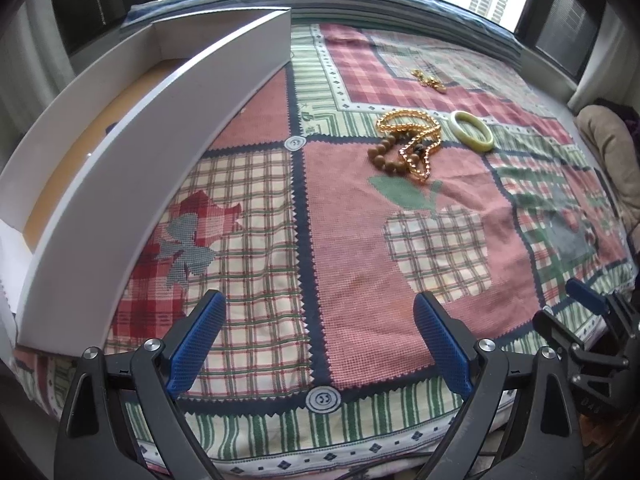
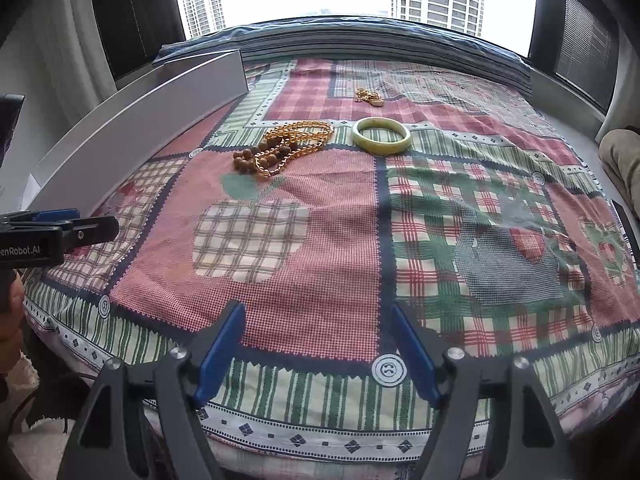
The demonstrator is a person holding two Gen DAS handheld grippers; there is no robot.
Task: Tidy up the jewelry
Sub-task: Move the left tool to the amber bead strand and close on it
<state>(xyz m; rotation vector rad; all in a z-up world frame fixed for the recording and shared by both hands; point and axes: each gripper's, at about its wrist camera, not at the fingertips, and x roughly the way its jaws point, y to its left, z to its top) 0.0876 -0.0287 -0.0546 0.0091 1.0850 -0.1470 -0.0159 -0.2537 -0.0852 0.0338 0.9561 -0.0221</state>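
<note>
On the patchwork cloth [image 1: 360,280] lie a gold bead necklace [image 1: 416,128] tangled with brown wooden beads [image 1: 384,152], a pale green bangle [image 1: 472,132] to their right, and a small gold piece [image 1: 430,79] farther back. The right wrist view shows the same necklace [image 2: 300,136], wooden beads [image 2: 244,158], bangle [image 2: 382,135] and gold piece [image 2: 370,97]. My left gripper [image 1: 320,300] stands open near the cloth's front edge, nothing between its blue pads. My right gripper [image 2: 318,312] is also open and empty, well short of the jewelry.
A long white box [image 1: 132,168] with a tan floor lies open along the left side of the cloth; its wall shows as [image 2: 132,136]. The right gripper's tip [image 1: 586,300] appears low right in the left wrist view. A beige cushion [image 1: 612,148] sits at the right edge.
</note>
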